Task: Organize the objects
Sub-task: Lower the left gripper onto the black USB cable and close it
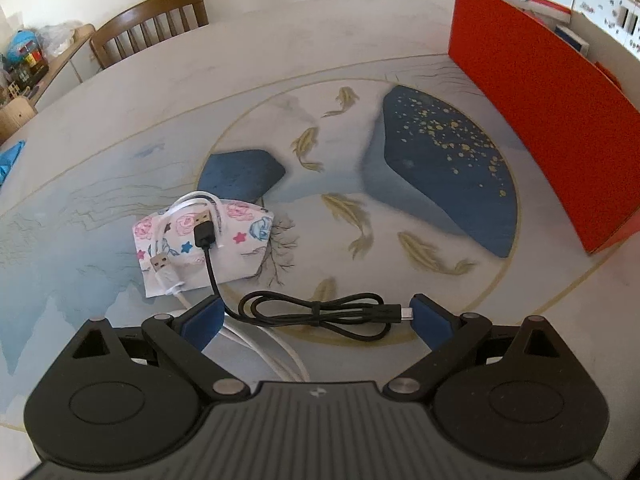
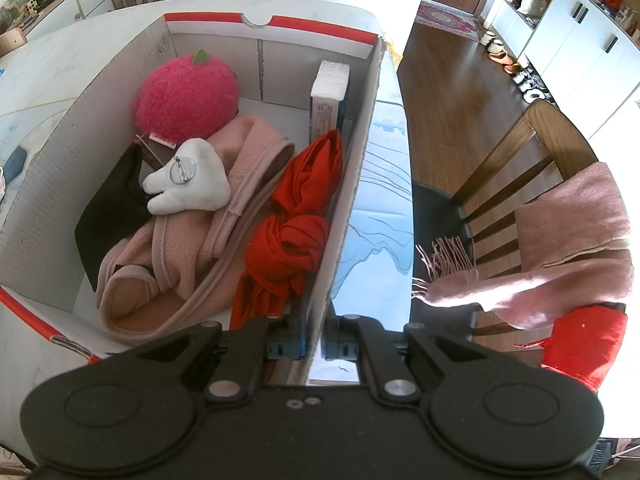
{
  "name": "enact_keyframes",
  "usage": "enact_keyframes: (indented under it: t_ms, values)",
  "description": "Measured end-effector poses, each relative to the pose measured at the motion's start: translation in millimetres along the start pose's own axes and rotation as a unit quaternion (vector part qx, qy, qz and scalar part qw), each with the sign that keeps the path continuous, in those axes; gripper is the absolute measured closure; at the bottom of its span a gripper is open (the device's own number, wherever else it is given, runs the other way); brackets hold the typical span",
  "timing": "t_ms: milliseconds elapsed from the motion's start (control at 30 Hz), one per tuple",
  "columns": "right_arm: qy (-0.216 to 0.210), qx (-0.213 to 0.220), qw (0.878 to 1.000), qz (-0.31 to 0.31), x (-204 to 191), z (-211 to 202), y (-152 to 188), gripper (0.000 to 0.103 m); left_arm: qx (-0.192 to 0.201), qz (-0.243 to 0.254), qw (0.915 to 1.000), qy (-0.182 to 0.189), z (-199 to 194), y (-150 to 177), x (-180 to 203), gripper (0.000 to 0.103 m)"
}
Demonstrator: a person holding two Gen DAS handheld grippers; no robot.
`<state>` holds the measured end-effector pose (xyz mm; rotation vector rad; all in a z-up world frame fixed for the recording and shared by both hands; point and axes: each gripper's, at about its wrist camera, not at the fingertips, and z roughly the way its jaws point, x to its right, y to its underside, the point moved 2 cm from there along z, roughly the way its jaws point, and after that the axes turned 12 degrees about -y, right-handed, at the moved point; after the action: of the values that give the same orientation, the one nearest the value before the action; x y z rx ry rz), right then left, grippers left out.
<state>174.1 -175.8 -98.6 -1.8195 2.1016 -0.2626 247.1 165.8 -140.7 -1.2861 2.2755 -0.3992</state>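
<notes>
In the left wrist view my left gripper (image 1: 316, 316) stands open low over the table, its blue pads either side of a coiled black USB cable (image 1: 320, 314). The cable's plug end lies on a flowery face mask (image 1: 208, 240), where a white USB cable (image 1: 168, 272) also rests and trails under the gripper. The red cardboard box (image 1: 536, 128) stands at the right. In the right wrist view my right gripper (image 2: 312, 344) is shut on the box's right wall (image 2: 352, 184). Inside lie a pink plush fruit (image 2: 186, 98), a white tooth plush (image 2: 188, 180), a pink scarf (image 2: 180, 248), a red cloth (image 2: 296, 232) and a small carton (image 2: 328, 96).
The table top (image 1: 360, 60) carries a painted fish and rock pattern. A wooden chair (image 1: 152, 24) stands at its far edge. Another chair (image 2: 520, 168) at the right holds a pink fringed scarf (image 2: 560, 248) and something red (image 2: 580, 340). Beyond it, wood floor and white cabinets.
</notes>
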Motion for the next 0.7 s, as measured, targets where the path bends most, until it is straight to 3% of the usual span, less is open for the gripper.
enact_keyframes:
  t_ms: [400,500,567,700]
  values:
    - [0.001,0.001,1.000,0.002,0.2,0.3,0.6,0.097,0.007,-0.028,0.9993,0.023,3.9,-0.6,-10.1,0.009]
    - [0.001,0.001,1.000,0.002,0.2,0.2,0.6,0.097,0.010,-0.029,0.9992,0.026,0.9,-1.1,-11.4,0.027]
    - [0.001,0.001,1.000,0.002,0.2,0.1,0.6,0.097,0.011,-0.030,0.9991,0.026,-0.1,-2.3,-12.9,0.050]
    - [0.001,0.001,1.000,0.002,0.2,0.0,0.7,0.097,0.008,-0.047,0.9982,0.038,0.7,-3.4,-18.5,0.058]
